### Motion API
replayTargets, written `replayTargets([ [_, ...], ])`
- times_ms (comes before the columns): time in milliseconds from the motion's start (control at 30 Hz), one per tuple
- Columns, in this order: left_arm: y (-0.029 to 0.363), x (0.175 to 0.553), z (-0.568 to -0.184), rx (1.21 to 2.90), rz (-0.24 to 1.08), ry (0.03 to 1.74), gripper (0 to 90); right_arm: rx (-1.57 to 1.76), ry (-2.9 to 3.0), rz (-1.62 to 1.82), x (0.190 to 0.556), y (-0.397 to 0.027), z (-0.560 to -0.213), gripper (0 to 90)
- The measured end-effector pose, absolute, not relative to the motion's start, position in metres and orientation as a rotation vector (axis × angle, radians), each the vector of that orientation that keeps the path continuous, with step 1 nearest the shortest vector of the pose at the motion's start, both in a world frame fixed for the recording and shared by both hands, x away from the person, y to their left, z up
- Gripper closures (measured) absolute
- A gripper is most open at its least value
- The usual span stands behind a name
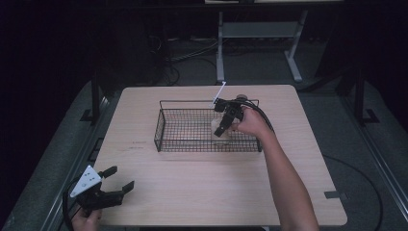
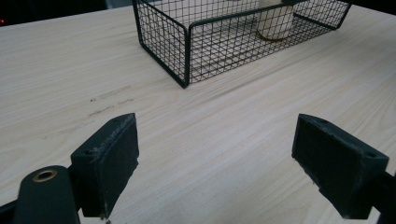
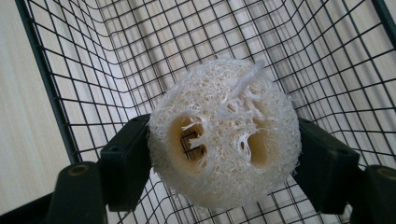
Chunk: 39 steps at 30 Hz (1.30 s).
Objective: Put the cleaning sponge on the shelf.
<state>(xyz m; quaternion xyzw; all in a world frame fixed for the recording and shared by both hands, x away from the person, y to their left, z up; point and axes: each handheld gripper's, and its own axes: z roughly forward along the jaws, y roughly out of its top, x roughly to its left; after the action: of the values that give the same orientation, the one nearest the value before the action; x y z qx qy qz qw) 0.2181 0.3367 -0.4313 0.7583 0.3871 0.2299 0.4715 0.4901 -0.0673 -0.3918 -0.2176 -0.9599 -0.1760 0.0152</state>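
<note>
Desk: a light wood-grain desk point(image 1: 202, 192), square-topped, carries the things.
Basket: a black rectangular wire-mesh basket point(image 1: 166, 126) stands on the far middle of the desk; in the left gripper view its near corner point(image 2: 186, 56) rises ahead of the fingers.
Basket contents: a pale cream, fibrous loofah sponge cylinder point(image 3: 226, 133) with two hollow channels in its end face; it is inside the basket walls, toward the right end point(image 1: 221, 132).
Right gripper: the right gripper point(image 1: 225, 119) reaches down into the basket from the person's right hand point(image 1: 252, 122); its black fingers point(image 3: 126, 163) press the loofah from both sides, closed on it.
Left gripper: the left gripper point(image 1: 119, 180) is at the desk's near left corner, well apart from the basket; its fingers point(image 2: 109, 161) are spread wide with nothing between them, bare desk below.
</note>
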Motion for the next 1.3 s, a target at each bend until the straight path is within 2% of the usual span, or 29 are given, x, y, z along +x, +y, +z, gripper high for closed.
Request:
replayTargets([
  [133,0.338,0.219,-0.432,1.855,0.563,0.954,13.9,-0.677,-2.982,-0.548,0.490,-0.068,-0.390,21.7],
  [533,0.337,0.220,-0.432,1.859,0.560,0.954,13.9,-0.688,-2.985,-0.588,0.485,-0.075,-0.378,18.6],
  [1300,0.336,0.218,-0.432,1.857,0.559,0.949,14.0,-0.694,-3.009,-0.629,0.471,-0.086,-0.355,16.3],
])
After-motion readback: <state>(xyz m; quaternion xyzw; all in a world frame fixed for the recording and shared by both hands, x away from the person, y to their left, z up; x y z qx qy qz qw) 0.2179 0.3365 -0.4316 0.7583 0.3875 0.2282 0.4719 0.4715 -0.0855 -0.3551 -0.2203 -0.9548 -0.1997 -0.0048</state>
